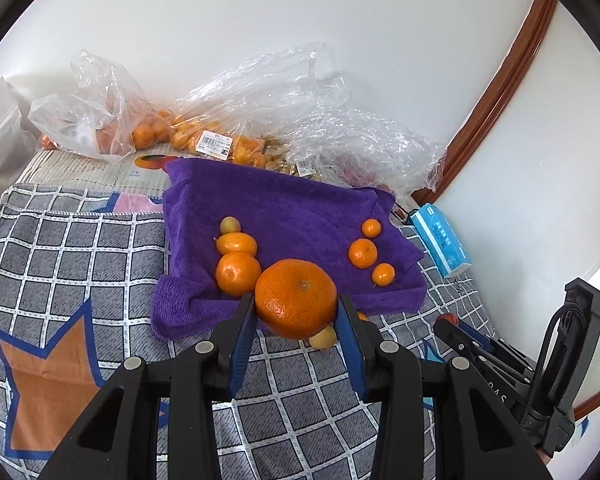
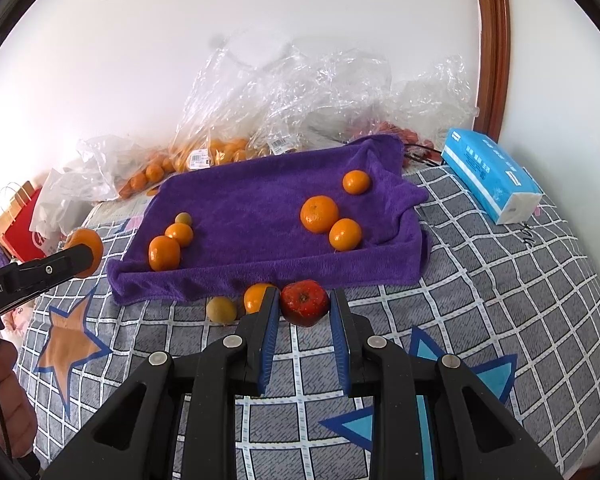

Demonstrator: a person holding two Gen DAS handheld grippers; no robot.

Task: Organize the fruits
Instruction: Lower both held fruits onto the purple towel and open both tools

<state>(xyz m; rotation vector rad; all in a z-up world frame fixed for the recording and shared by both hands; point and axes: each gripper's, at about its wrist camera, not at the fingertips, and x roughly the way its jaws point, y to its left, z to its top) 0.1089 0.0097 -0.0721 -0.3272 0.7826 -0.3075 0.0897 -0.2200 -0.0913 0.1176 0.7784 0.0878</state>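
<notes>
A grey checked bedspread (image 2: 500,280) covers the bed, with clear plastic bags (image 1: 260,112) of oranges heaped along the far wall. A purple towel (image 2: 252,208) lies spread in the middle, three orange fruits (image 2: 320,213) grouped on its right and a row of three on its left (image 2: 164,253). A blue tissue pack (image 2: 488,174) sits far right. The left gripper (image 1: 296,312) is clamped on a big orange (image 1: 296,298), lifted at the towel's near edge. The right gripper (image 2: 305,308) is closed on a small red fruit (image 2: 305,302) just in front of the towel, beside a loose orange (image 2: 256,298) and a small yellowish fruit (image 2: 221,309).
</notes>
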